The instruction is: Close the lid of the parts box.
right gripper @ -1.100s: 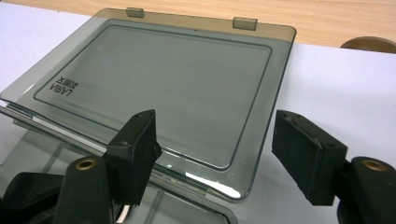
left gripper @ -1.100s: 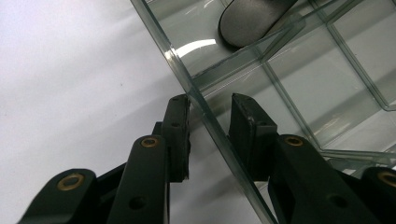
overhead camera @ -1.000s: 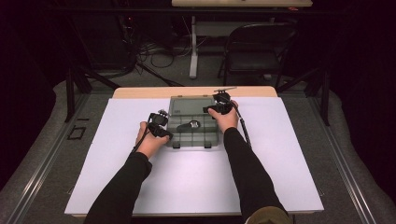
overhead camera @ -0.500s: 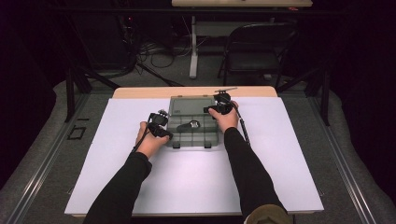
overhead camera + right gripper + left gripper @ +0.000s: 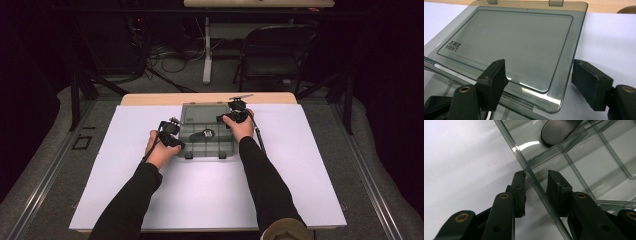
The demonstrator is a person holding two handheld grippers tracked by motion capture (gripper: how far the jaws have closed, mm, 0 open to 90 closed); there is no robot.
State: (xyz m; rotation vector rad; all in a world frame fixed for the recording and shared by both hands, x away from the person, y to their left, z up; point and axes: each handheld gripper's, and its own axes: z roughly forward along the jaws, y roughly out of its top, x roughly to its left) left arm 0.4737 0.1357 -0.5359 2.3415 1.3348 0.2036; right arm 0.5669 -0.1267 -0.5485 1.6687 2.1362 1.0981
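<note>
A clear smoky plastic compartment box [image 5: 207, 145] lies on the white table, its lid [image 5: 202, 112] swung back flat behind it. A dark oblong object [image 5: 202, 134] rests in one compartment and shows again as the dark object [image 5: 559, 130]. My left gripper [image 5: 172, 136] is at the box's left side; in the left gripper view its jaws [image 5: 536, 173] are shut on the clear side wall [image 5: 529, 170], one jaw outside and one inside. My right gripper [image 5: 229, 118] hovers over the lid's right part, jaws [image 5: 539, 66] wide open on either side of the lid [image 5: 509, 42].
The white table cover [image 5: 300, 165] spreads wide on both sides and in front of the box. A wooden strip [image 5: 150, 98] runs along the far edge. Beyond it stand a dark chair [image 5: 280, 55] and cables on the floor.
</note>
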